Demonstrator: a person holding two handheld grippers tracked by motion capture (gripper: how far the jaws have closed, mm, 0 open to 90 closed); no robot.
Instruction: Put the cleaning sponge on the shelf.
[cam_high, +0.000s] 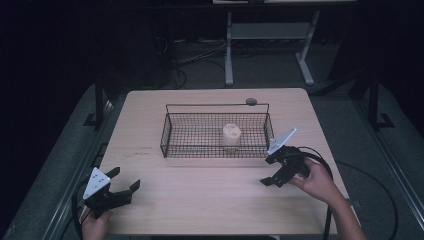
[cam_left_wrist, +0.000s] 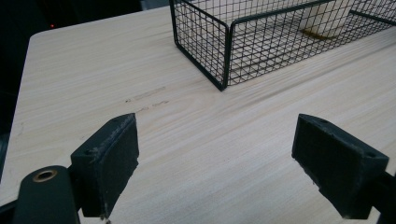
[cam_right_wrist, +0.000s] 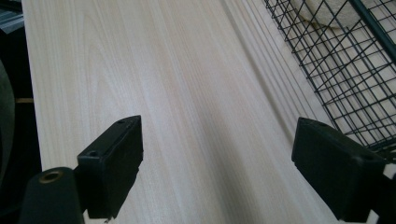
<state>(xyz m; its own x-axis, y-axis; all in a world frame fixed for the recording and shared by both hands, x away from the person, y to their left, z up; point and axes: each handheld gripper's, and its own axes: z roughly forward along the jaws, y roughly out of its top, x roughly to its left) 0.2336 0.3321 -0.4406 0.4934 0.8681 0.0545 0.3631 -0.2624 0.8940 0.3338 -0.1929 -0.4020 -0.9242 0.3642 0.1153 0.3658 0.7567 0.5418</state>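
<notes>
A black wire basket stands in the middle of the pale wooden table. Inside it, right of centre, sits a cream, cylinder-like object, seen through the mesh in the left gripper view and partly in the right gripper view. My left gripper rests open near the table's front left corner, its jaws pointing toward the basket. My right gripper is open at the basket's front right corner, jaws facing left along the table. Nothing lies between either pair of jaws.
A small dark round disc lies on the table behind the basket's back right corner. Beyond the table are the white legs of a desk frame and cables on a dark floor. Bare wood stretches in front of the basket.
</notes>
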